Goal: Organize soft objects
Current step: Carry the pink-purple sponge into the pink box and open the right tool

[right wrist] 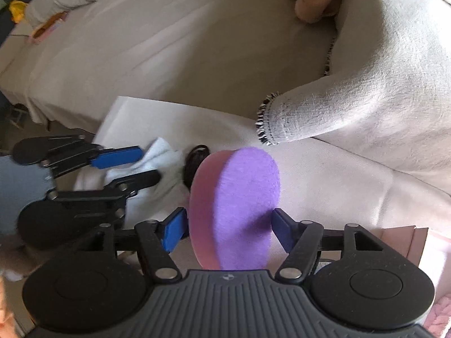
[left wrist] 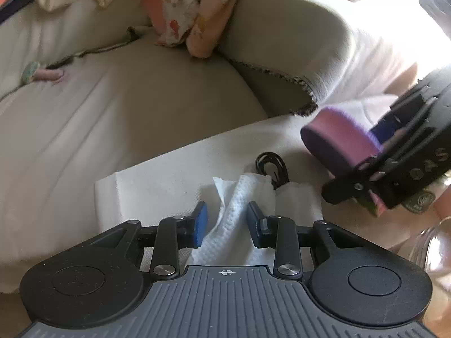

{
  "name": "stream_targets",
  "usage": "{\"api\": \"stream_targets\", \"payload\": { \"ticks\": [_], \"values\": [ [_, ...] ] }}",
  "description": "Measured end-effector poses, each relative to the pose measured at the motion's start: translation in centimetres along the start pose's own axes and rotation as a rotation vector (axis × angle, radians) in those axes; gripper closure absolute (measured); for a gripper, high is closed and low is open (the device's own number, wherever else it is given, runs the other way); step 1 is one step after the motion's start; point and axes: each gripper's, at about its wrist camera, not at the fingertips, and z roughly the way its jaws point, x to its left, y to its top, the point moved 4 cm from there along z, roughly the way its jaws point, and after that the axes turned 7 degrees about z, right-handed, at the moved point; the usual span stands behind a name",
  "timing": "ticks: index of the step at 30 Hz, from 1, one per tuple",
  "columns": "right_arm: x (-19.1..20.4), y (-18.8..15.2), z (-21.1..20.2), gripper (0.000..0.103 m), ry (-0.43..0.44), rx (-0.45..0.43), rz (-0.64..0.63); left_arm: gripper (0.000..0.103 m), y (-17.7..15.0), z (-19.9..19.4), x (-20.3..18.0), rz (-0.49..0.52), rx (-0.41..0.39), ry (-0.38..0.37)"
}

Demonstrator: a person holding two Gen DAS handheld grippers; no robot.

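Note:
My right gripper (right wrist: 228, 225) is shut on a round pink and purple sponge pad (right wrist: 236, 208) and holds it on edge above the sofa seat; it also shows in the left wrist view (left wrist: 338, 143). My left gripper (left wrist: 227, 219) is open, with a crumpled white paper towel (left wrist: 239, 219) lying between its blue pads. In the right wrist view the left gripper (right wrist: 135, 166) sits over the same towel (right wrist: 157, 152). A black coiled cord (left wrist: 272, 169) lies just past the towel, on a flat white sheet (left wrist: 157, 186).
A beige-covered sofa (left wrist: 141, 107) fills the view, its armrest (left wrist: 282, 42) at right with a fringed throw edge. Floral clothes (left wrist: 186, 11) hang over the back. A small pink and green item (left wrist: 42, 73) lies far left. A pink box (right wrist: 406, 242) sits low right.

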Motion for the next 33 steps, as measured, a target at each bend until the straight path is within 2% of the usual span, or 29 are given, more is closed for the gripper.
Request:
{"api": "stream_targets", "payload": {
  "ticks": [1,2,3,4,7,13,18,22,25,28,30,33],
  "values": [
    [0.0,0.0,0.2,0.034,-0.011,0.004,0.003,0.079,0.0,0.0,-0.2,0.0,0.0,-0.009],
    [-0.1,0.1,0.5,0.041,-0.022,0.002,0.009,0.088,0.1,-0.1,-0.5,0.0,-0.005,-0.019],
    [-0.2,0.1,0.6,0.053,-0.033,-0.004,0.011,0.09,0.0,-0.1,-0.8,0.01,-0.014,-0.011],
    [-0.4,0.1,0.7,0.071,-0.037,-0.007,0.011,0.091,-0.2,-0.2,-1.2,0.032,-0.025,0.007],
    [-1.0,0.2,-0.3,0.072,-0.006,-0.018,0.033,0.095,-0.8,-0.8,-1.9,0.058,-0.064,0.029],
    [-1.2,0.0,-7.7,0.072,0.087,-0.16,0.038,0.096,-0.7,-5.3,-0.9,-0.049,-0.204,0.023],
    [-1.7,-0.9,-15.8,0.072,0.161,-0.319,0.031,0.096,1.9,-13.5,-1.2,-0.081,-0.389,0.042],
    [-2.9,-2.6,-22.2,0.072,0.209,-0.441,0.02,0.096,5.0,-21.0,-3.9,-0.052,-0.542,0.051],
    [-4.9,-4.4,-26.5,0.072,0.232,-0.521,0.02,0.096,7.4,-25.5,-7.0,-0.018,-0.622,0.01],
    [-7.2,-6.5,-30.5,0.072,0.239,-0.582,0.017,0.095,9.6,-27.8,-10.8,0.02,-0.664,-0.059],
    [-9.1,-8.1,-32.3,0.072,0.21,-0.626,0.023,0.095,10.9,-27.9,-13.7,0.038,-0.669,-0.122],
    [-12.2,-10.4,-34.5,0.072,0.141,-0.692,0.036,0.095,12.6,-25.9,-17.8,0.055,-0.634,-0.219]
  ]
}}
